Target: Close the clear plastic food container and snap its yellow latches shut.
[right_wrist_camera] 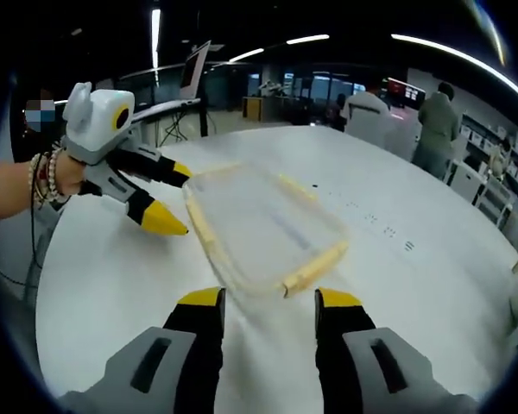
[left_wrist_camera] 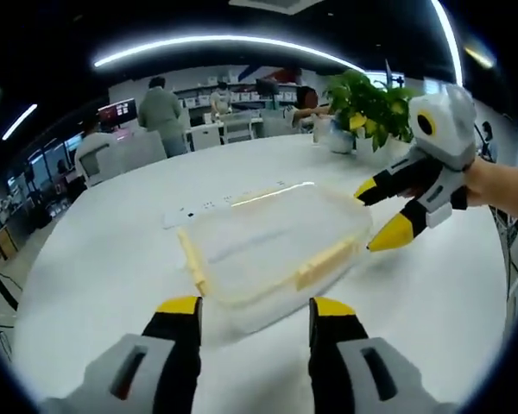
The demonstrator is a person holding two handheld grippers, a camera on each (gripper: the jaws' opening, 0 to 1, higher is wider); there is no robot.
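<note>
On the white table (left_wrist_camera: 95,259) sits one clear container (left_wrist_camera: 272,237) with maybe four yellow latches (left_wrist_camera: 326,263), and the left gripper (left_wrist_camera: 255,312) and right gripper (right_wrist_camera: 268,304) both gape open, holding nothing.

One clear container (left_wrist_camera: 272,246) with lid on, on one white worktop (left_wrist_camera: 112,259). Yellow latches: three countable in the left gripper view, others unclear. Two claws: left claw (left_wrist_camera: 255,309), right claw (right_wrist_camera: 268,302), both with jaws apart. One potted plant (left_wrist_camera: 369,105). Two people standing (left_wrist_camera: 161,112) at back, more blurred.
</note>
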